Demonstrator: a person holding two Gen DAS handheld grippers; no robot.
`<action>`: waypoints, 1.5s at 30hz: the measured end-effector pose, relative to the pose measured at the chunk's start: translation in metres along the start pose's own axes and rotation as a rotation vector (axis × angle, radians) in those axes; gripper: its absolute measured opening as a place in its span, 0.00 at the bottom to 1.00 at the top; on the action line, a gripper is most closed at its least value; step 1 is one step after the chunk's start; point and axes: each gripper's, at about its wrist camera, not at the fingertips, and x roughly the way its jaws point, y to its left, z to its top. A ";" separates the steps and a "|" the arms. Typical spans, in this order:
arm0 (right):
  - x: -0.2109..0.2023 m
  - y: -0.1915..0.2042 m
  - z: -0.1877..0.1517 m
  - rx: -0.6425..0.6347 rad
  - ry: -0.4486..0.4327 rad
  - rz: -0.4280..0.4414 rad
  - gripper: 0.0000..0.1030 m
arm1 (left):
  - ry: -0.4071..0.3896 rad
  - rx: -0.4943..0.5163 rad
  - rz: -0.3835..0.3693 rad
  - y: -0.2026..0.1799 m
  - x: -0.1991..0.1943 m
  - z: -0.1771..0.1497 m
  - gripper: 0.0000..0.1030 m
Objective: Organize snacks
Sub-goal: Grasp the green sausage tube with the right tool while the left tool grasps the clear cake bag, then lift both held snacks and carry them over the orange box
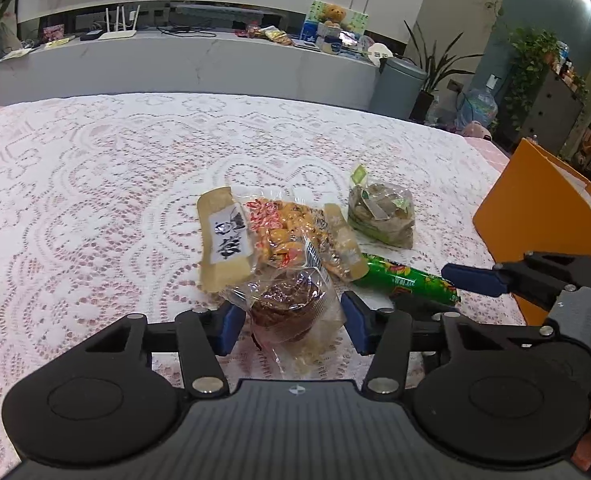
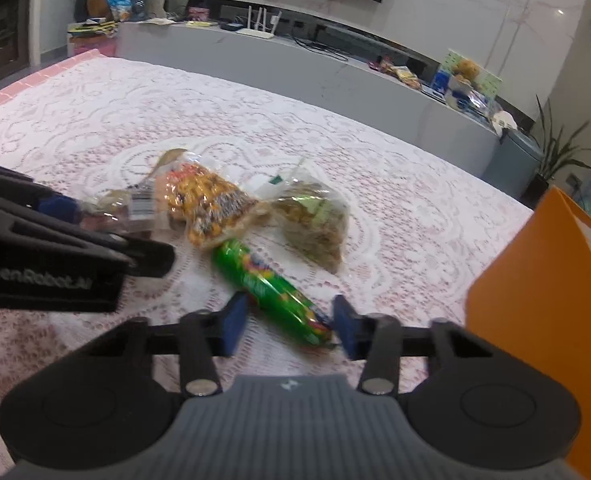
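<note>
On the pink lace-covered table, the left gripper straddles, pads not visibly pressing, a clear packet of brown snack at lower centre, while the right gripper brackets the green foil tube, lying diagonally, without evident clamping.

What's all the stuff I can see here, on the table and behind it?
Cake pack: one, clear wrap, brown cake, between the left gripper's fingers.
Green roll: one, green, between the right gripper's fingers.
Orange snack bag: one, orange-yellow, mid-table.
Tan pack: one, tan, white label, leaning on the bag.
Greenish bag: one, grey-green, farther right.
Orange box: one, table's right edge.
Tablecloth: one, white lace over pink.
Bin: one, grey, behind the table.
Router: one, white, on the counter.
Left gripper: black, blue pads.
Right gripper: same.
</note>
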 end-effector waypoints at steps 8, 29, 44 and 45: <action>-0.014 -0.009 0.005 0.068 0.002 0.066 0.27 | 0.001 0.012 -0.024 -0.002 -0.014 0.003 0.54; -0.009 -0.017 0.002 0.186 0.017 0.196 0.37 | 0.077 -0.084 -0.056 0.012 -0.006 -0.001 0.53; -0.005 -0.004 0.002 0.101 0.040 0.194 0.20 | 0.040 -0.107 -0.032 0.014 -0.019 0.002 0.52; -0.008 -0.003 0.001 0.102 0.047 0.191 0.20 | 0.036 -0.111 -0.032 0.014 -0.021 0.002 0.52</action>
